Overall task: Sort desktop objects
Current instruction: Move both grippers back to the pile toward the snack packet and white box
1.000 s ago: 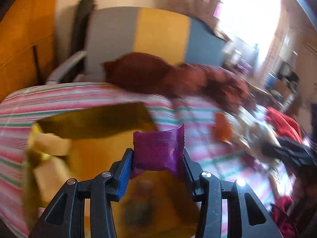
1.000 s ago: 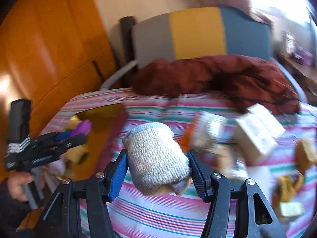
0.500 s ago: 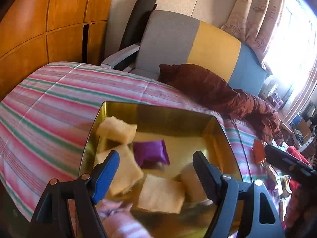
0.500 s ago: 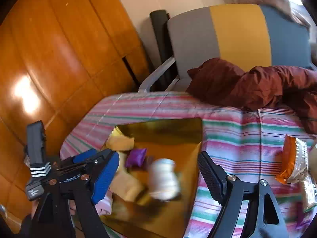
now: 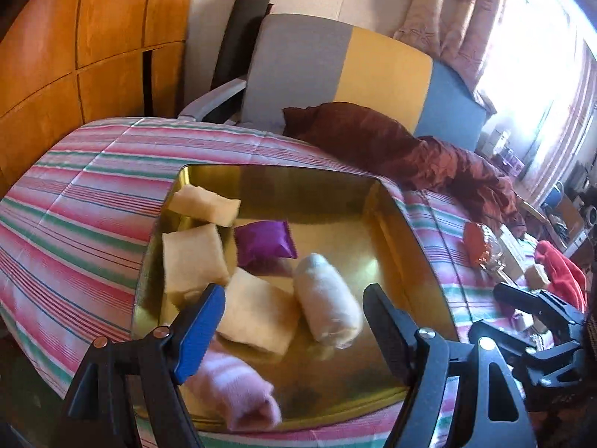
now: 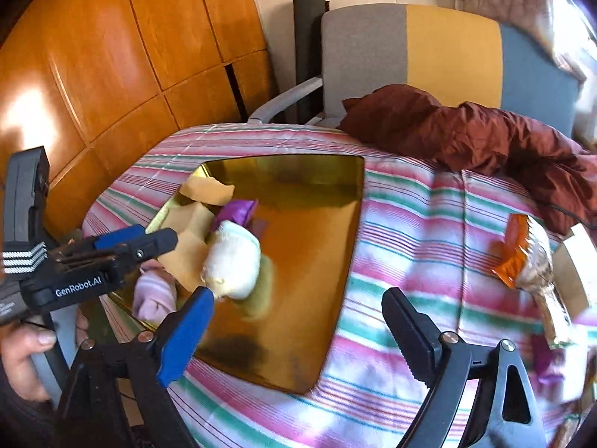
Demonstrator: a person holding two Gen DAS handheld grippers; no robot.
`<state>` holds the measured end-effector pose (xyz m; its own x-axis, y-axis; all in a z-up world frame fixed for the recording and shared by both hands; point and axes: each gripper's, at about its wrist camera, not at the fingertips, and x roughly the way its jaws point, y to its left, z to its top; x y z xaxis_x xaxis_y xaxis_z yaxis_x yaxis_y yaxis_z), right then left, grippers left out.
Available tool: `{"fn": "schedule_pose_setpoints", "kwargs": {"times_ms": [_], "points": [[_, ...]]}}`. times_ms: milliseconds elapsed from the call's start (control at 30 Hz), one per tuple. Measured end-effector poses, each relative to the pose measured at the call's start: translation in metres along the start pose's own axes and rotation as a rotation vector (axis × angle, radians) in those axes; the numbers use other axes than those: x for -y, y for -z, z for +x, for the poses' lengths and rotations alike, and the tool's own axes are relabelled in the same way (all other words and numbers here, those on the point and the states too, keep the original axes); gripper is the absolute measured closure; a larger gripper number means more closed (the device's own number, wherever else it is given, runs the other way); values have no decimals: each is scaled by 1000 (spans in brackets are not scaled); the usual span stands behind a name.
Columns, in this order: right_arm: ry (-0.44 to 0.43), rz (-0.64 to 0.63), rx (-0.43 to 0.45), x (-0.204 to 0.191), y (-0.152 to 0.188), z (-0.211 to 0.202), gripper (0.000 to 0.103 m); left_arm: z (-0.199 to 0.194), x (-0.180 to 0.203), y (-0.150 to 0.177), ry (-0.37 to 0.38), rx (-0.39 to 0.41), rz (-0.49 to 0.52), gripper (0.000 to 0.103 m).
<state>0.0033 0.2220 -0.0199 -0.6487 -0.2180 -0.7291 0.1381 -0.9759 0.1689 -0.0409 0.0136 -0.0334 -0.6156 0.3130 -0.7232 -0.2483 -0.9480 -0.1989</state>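
Observation:
A gold tray [image 5: 391, 201] sits on the striped tablecloth. It holds a purple packet [image 5: 265, 242], a white rolled sock [image 5: 328, 298], a pink rolled sock [image 5: 238, 384] and three cream pads [image 5: 194, 257]. My left gripper [image 5: 294, 298] hovers open over the tray's near side, with nothing between its fingers. In the right wrist view the white sock [image 6: 233, 261] lies in the tray [image 6: 335, 261] beside the purple packet [image 6: 237, 211]. My right gripper [image 6: 298, 298] is above the tray's near right edge; its jaws are opening and nothing is between them. The left gripper [image 6: 134, 239] shows there at the left, held by a hand.
An orange snack packet [image 6: 515, 254] and a pale box [image 6: 574, 272] lie on the cloth to the right. A dark red cloth [image 6: 466, 130] is heaped at the table's far side, before a grey, yellow and blue chair [image 6: 447, 44]. Wooden panels line the left wall.
The left gripper let go of the purple packet and the right one of the white sock. Both now lie in the tray. Both grippers opened wide and drew back.

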Motion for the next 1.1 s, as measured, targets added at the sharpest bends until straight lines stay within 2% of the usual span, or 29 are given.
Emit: {"fn": "schedule_pose_setpoints", "kwargs": {"times_ms": [100,300,600,1100], "points": [[31,3,2,5,8,-5,10,-6,13,1,-16,13,46,25],[69,37,-1,20,20,-14,9,-11,35,3,-2,13,114,25],[141,108,-6,55,36,-31,9,-8,68,8,69,-17,187,25],[280,253,-12,152,49,-73,9,6,137,2,178,-51,313,25]]}}
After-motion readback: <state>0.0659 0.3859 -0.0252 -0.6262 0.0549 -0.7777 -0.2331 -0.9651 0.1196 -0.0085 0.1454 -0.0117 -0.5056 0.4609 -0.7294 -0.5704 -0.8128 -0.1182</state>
